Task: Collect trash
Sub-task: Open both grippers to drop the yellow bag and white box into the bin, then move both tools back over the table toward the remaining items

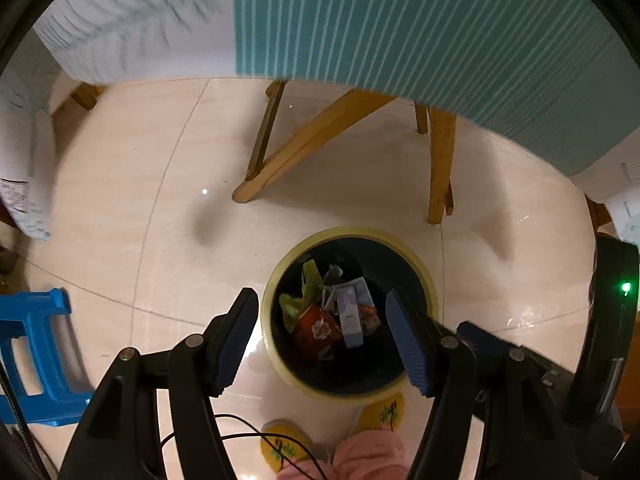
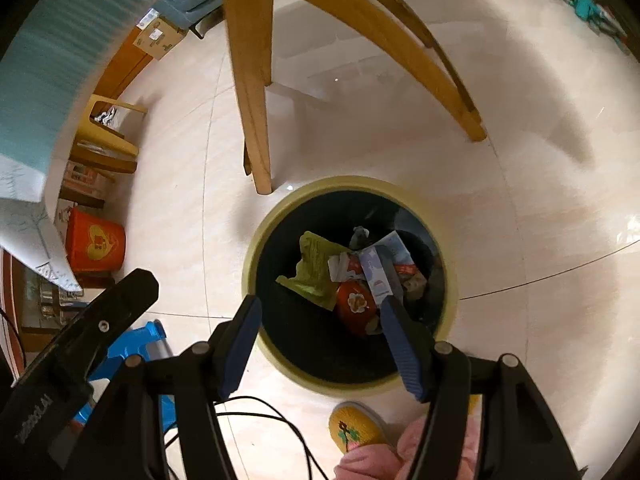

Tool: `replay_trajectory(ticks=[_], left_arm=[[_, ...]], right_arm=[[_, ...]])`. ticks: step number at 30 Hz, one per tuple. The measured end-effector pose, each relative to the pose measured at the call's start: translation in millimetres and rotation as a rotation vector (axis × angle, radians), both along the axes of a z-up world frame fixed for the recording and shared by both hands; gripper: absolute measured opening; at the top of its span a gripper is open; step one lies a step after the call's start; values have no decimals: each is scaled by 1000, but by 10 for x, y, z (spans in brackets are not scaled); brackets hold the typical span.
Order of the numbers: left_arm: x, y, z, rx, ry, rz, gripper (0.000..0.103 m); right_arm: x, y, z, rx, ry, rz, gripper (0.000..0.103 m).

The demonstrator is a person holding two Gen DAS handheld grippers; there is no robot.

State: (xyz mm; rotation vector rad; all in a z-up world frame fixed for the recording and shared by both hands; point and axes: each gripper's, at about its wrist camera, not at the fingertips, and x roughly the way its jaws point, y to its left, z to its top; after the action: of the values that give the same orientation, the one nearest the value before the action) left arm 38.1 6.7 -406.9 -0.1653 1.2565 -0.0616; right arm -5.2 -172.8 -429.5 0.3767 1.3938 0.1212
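Glossy floor tiles, wooden legs

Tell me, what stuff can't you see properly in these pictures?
- Bottom of the trash bin: both views, dark and covered by the trash.
- Writing on the pale carton: both views, too small.
- Tabletop: both views, hidden by the teal tablecloth.
- Blue stool: left view, cut off by the edge.
- Person: both views, only yellow slippers and pink trousers show.
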Motion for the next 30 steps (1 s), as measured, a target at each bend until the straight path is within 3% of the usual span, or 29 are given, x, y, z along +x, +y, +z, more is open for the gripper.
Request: replay_trajectory(ticks=[5,13,25,30], left_arm=[[-168,18,541,-13,31,-37,65],[-414,51,1511,26,-6,-83,65],[-554,182,3009,54,-154,-91,65],[-608,229,3453,22,-204,-78,65]], right_arm=[[-57,1,487,-28,-7,20,63],[-186,25,1539,-43,-60,57,63],[-388,-58,3010,-49,-192,67,63],[-388,-29,3487,-69,-257,78,62]])
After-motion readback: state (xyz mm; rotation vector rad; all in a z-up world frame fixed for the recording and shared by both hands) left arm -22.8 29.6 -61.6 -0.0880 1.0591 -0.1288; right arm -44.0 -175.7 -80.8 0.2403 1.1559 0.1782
